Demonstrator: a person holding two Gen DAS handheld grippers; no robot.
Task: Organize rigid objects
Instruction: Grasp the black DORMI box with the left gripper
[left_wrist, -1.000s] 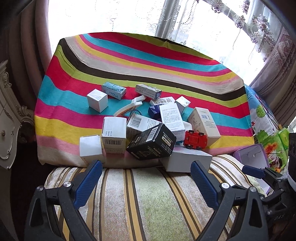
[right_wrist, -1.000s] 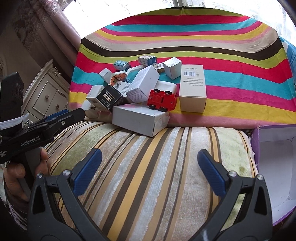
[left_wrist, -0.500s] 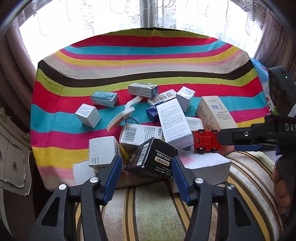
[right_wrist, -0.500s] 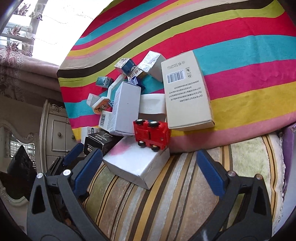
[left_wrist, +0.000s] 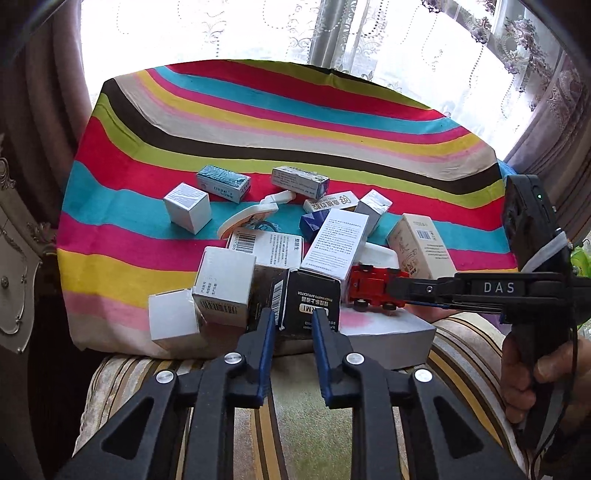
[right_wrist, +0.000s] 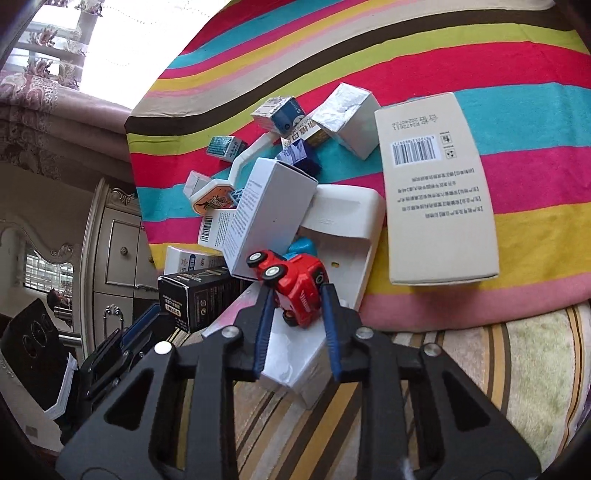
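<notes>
Here, the red toy car sits tilted on a white box at the near edge of the pile, pinched between the right gripper fingers. The left gripper, narrowed, clamps the black box beside it. The boxes crowd a striped cloth before a curtained window. The black box's label is partly covered. A bare striped cushion lies nearer.

My left tongs have narrowed around the black cardboard box; my right tongs have closed in on the red toy car.
</notes>
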